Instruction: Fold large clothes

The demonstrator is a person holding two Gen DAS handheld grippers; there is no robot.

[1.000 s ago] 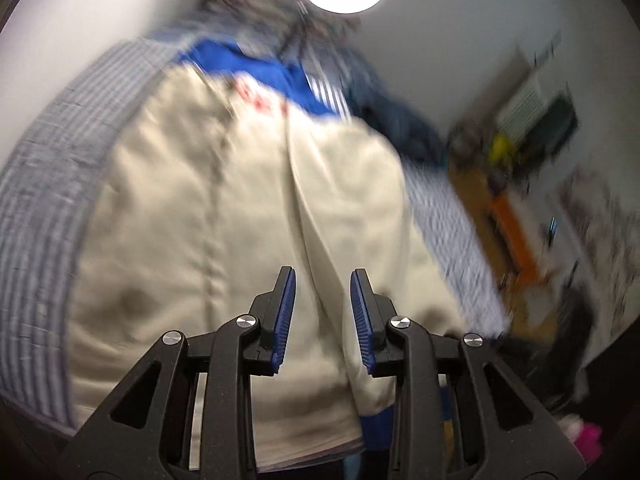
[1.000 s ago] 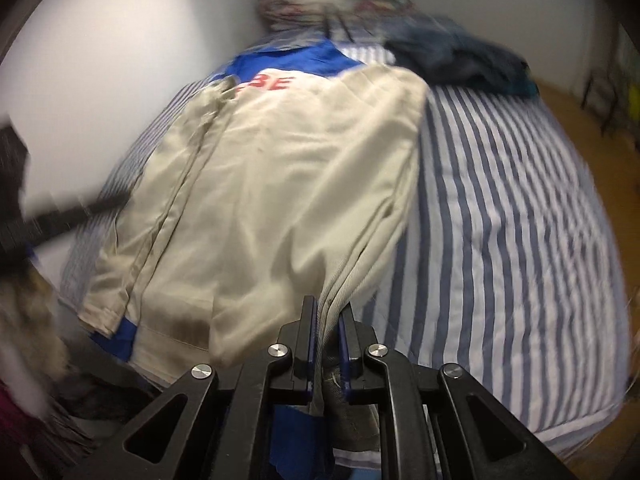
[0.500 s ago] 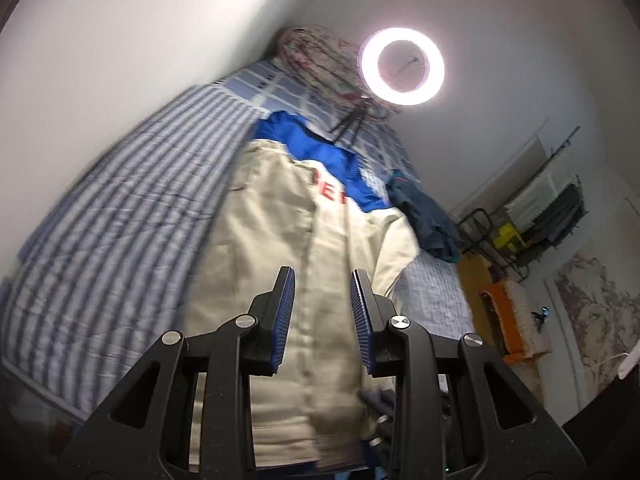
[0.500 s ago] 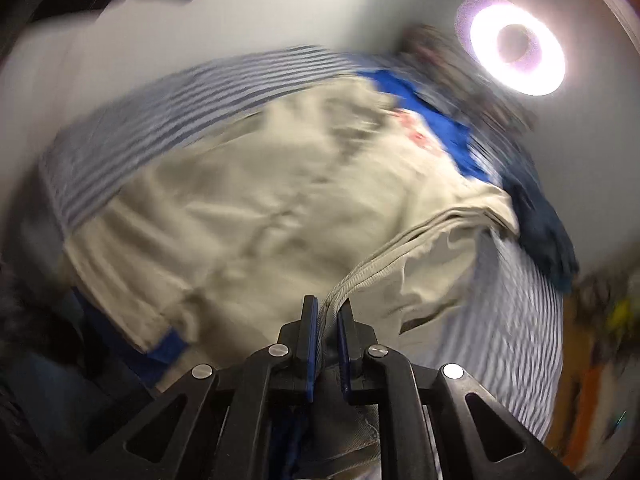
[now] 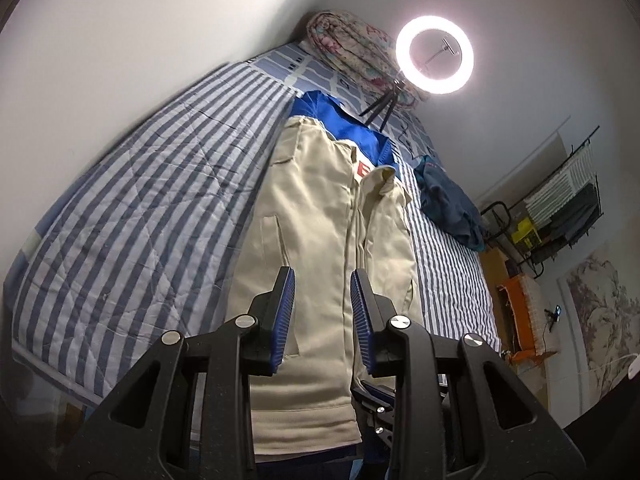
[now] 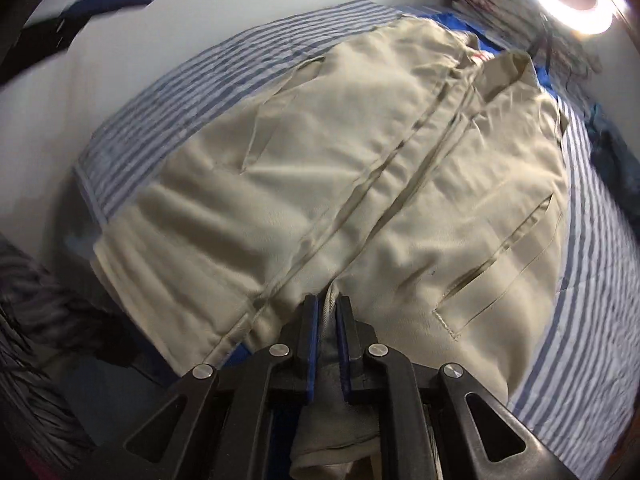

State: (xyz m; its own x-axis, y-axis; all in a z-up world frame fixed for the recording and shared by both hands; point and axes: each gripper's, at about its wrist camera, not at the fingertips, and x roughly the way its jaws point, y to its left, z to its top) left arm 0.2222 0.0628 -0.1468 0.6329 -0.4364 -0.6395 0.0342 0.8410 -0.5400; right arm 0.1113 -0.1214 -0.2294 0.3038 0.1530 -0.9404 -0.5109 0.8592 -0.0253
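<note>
- Beige cloth, the jacket's (image 6: 340, 184) bottom hem, is pinched between the blue pads of the right tool (image 6: 327, 308), which are pressed nearly together.
- The left tool (image 5: 322, 280) hangs above the jacket (image 5: 320, 240) with its jaws apart and nothing between them.
- The jacket lies flat and lengthwise on the striped bed (image 5: 132, 216), front panels closed, blue lining showing at the collar.
- A dark blue garment (image 5: 448, 204) lies beside it.
- A ring light (image 5: 435, 54) glows beyond the collar.
</note>
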